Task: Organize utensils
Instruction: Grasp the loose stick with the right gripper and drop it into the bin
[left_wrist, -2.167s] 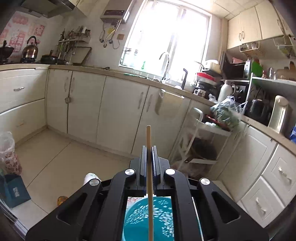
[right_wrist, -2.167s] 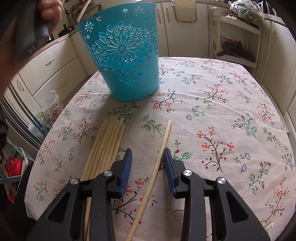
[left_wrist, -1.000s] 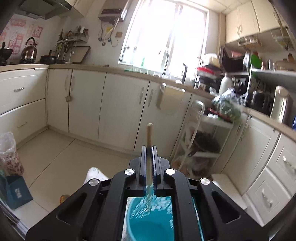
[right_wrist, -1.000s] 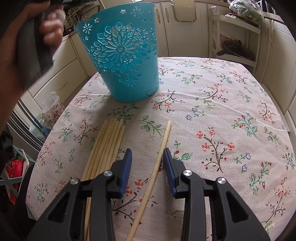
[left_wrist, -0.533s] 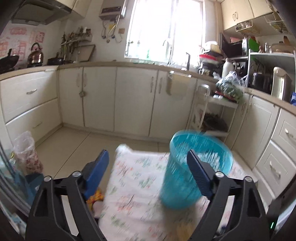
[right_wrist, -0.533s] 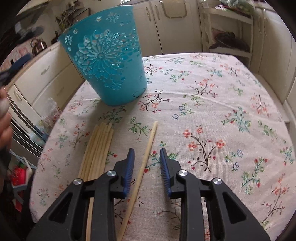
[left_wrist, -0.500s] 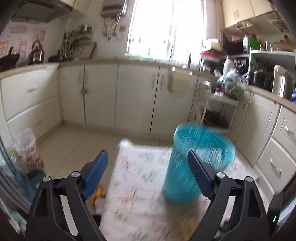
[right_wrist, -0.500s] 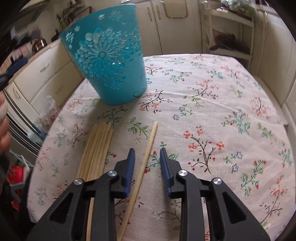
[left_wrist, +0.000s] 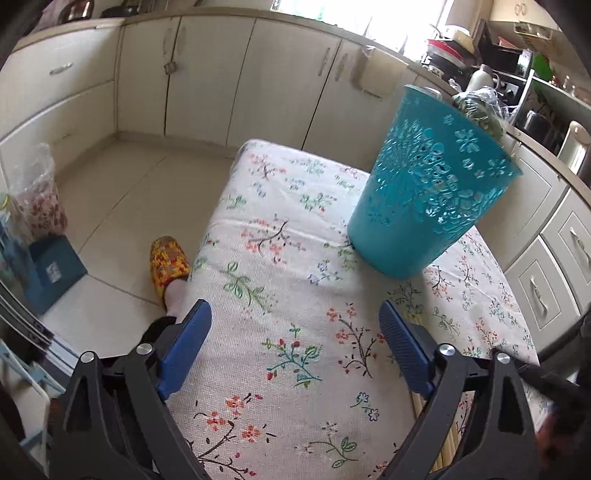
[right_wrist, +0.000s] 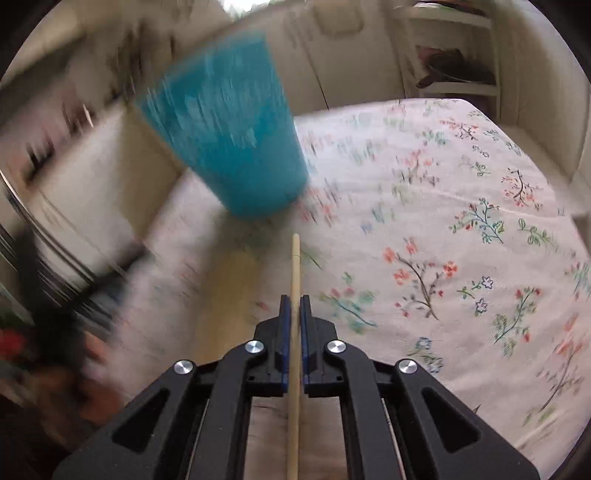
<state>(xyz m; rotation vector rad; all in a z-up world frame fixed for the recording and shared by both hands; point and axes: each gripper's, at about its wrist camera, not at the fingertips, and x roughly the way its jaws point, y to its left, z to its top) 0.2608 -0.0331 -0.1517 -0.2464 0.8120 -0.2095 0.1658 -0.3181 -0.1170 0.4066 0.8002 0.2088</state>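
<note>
One chopstick (right_wrist: 295, 280): clamped between your right gripper's (right_wrist: 294, 306) blue pads, its tip reaching forward past the fingertips toward the bin, its tail running back between the black arms.
Right fingers: pressed narrow onto that stick; they have just been closing on it.
Bundle of chopsticks (left_wrist: 448, 448): lying on the cloth just behind and under your left gripper's right finger (left_wrist: 402, 347), mostly hidden by it; in the right view only a pale blur left of the pads.
Left gripper (left_wrist: 293, 341): fingers spread wide with only flowered cloth between them; they have just been opening further.
Teal bin (left_wrist: 430, 192): standing on the table ahead of your left fingers and to their right; ahead and left of your right fingers, blurred.
Tablecloth (left_wrist: 280, 266): floral, under both grippers.
Slipper (left_wrist: 168, 260): on the floor left of your left finger.
</note>
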